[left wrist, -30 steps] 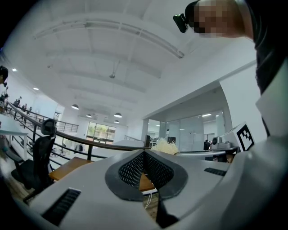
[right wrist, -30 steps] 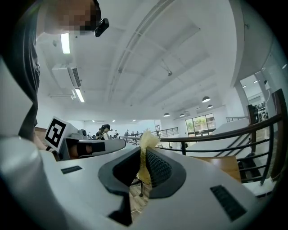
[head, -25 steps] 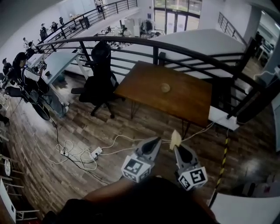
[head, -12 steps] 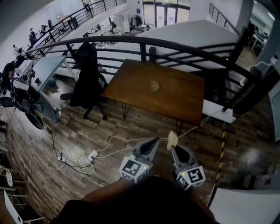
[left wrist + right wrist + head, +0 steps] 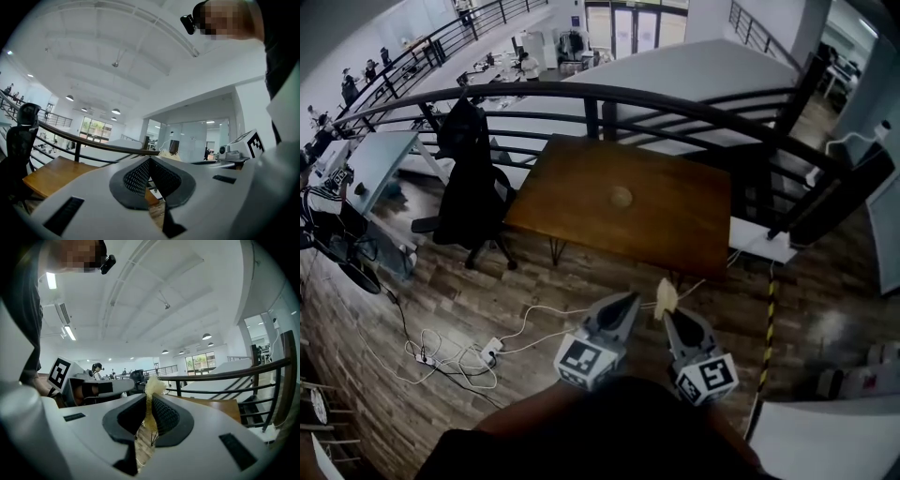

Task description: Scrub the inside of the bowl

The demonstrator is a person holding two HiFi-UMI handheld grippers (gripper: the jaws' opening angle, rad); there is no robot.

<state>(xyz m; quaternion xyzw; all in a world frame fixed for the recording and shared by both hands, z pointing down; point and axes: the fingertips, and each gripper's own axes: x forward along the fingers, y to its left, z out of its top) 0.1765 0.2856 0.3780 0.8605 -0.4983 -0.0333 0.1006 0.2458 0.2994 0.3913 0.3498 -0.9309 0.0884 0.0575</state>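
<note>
— Where is the bowl [image 5: 622, 196]?

— On the brown wooden table [image 5: 684, 220], roughly mid-top and a little toward the table's left side in the head view. It is a small, pale, round shape, too small to see inside. Nothing else lies on the tabletop.

— Are the grippers near it?

— No, both are well apart from it. They hang over the plank floor [image 5: 534, 281] on the near side of the table, side by side, both pointing toward the table.

— What does the left gripper [image 5: 150, 159] hold?

— Nothing. Its own view shows the two dark ribbed pads [image 5: 138, 177] pressed together along their front edge, with nothing between them.

— And the right gripper [image 5: 149, 398]?

— Its jaws are clamped on a pale yellow scouring pad [image 5: 153, 384]. The pad stands on edge in the narrow slit between them, and a frayed tuft sticks out past the tips. From the head view, that tuft shows just ahead of the right gripper.

— What surrounds the table?

— A curved black railing [image 5: 675, 105] runs behind it. A black office chair [image 5: 473, 178] stands at its left end. White cables [image 5: 450, 352] trail across the floor to the left of the grippers.
</note>
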